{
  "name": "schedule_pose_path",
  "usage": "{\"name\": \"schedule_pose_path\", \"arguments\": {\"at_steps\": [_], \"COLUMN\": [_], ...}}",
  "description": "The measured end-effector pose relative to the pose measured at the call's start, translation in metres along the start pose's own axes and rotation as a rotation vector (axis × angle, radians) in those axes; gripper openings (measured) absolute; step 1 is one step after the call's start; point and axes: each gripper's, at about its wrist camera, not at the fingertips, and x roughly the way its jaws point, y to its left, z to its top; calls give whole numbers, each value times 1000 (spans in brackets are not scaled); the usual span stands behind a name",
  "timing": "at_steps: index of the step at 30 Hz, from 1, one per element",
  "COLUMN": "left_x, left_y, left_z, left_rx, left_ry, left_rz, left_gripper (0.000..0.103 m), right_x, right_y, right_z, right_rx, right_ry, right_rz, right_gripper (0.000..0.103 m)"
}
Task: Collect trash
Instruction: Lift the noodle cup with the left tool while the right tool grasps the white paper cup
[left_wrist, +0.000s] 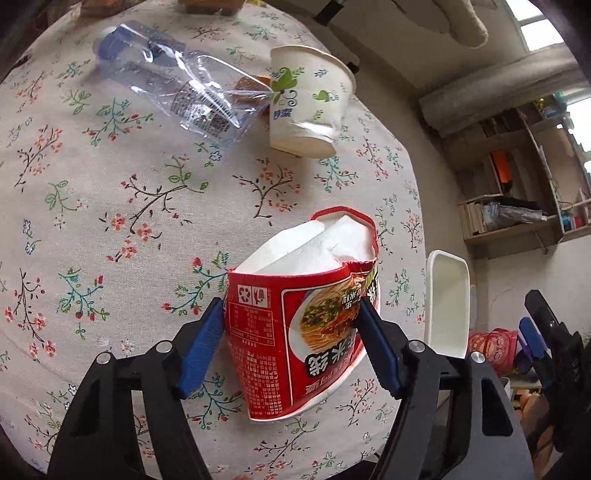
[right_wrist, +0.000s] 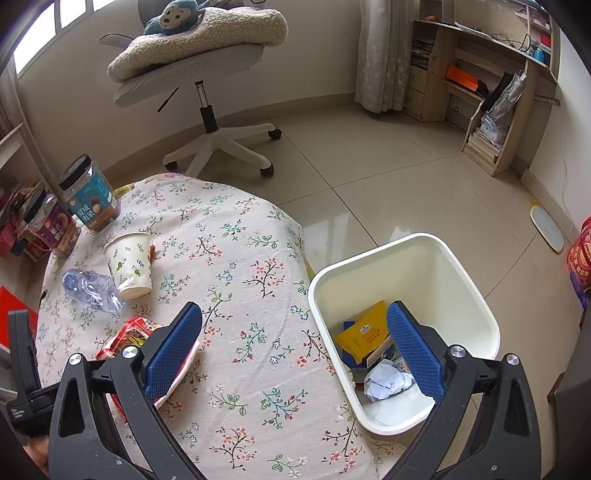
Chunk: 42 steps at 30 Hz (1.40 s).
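A crushed red instant-noodle cup (left_wrist: 295, 332) lies on its side on the floral tablecloth (left_wrist: 110, 221). My left gripper (left_wrist: 290, 302) is shut on it, a blue pad pressing each dented side. Farther back lie a white paper cup (left_wrist: 306, 99) and a crumpled clear plastic bottle (left_wrist: 166, 81), touching each other. In the right wrist view the noodle cup (right_wrist: 136, 328) shows partly behind a finger. The paper cup (right_wrist: 129, 264) and bottle (right_wrist: 88, 286) lie at the left. My right gripper (right_wrist: 294, 306) hangs open and empty over the table edge beside the white bin (right_wrist: 476, 280).
The bin stands on the floor against the table's right edge and holds a yellow packet (right_wrist: 364, 334) and crumpled paper (right_wrist: 388, 382). Two lidded jars (right_wrist: 90, 194) stand at the table's far left. An office chair (right_wrist: 207, 74) and wooden shelves (right_wrist: 498, 92) stand beyond.
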Motion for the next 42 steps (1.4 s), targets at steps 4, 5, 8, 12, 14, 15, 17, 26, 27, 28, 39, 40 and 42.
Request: {"name": "schedule_pose_path", "arguments": {"at_steps": [4,5,8,12,14,15,17,26,27,28,39,40,42], "left_x": [-17,-26,-58,-101,-127,-137,-158,-190,-191,-192,-191,-192,-196], "left_y": [-11,-14,-16,-16,-2,1,12,59,62,64,81,82,84], "left_z": [-1,-1,2,5,6,7,9,33,35,34,39,40,40], "left_rx": [65,86,176,288,317,326,332,241,236,234,194,185,170], "left_ry": [-44,-70,-191,-386,-470,-509,-568,-597,-596,-596,-586,-587,-594], "left_rz": [-13,-2,95,249,307,335,374,400,403,409,432,429,418], "left_gripper": [69,69,69,70,70,70,70,71,71,71,71,71,71], "right_x": [3,5,13,30,41,48,63,129,135,141,149,145,133], "right_y": [8,11,24,63,89,103,129,190,194,198,202,202,201], "right_z": [3,3,5,11,14,15,18,30,30,31,32,33,33], "right_rx": [0,-1,-6,-43,-81,-104,-156,-122,-126,-126,-65,-69,-79], "right_ry": [8,12,30,43,41,40,50,159,167,176,228,218,193], "right_rz": [15,20,37,77,97,107,130,241,237,232,315,314,316], "right_gripper": [96,96,96,96,96,96,96,96,96,96,62,62,62]}}
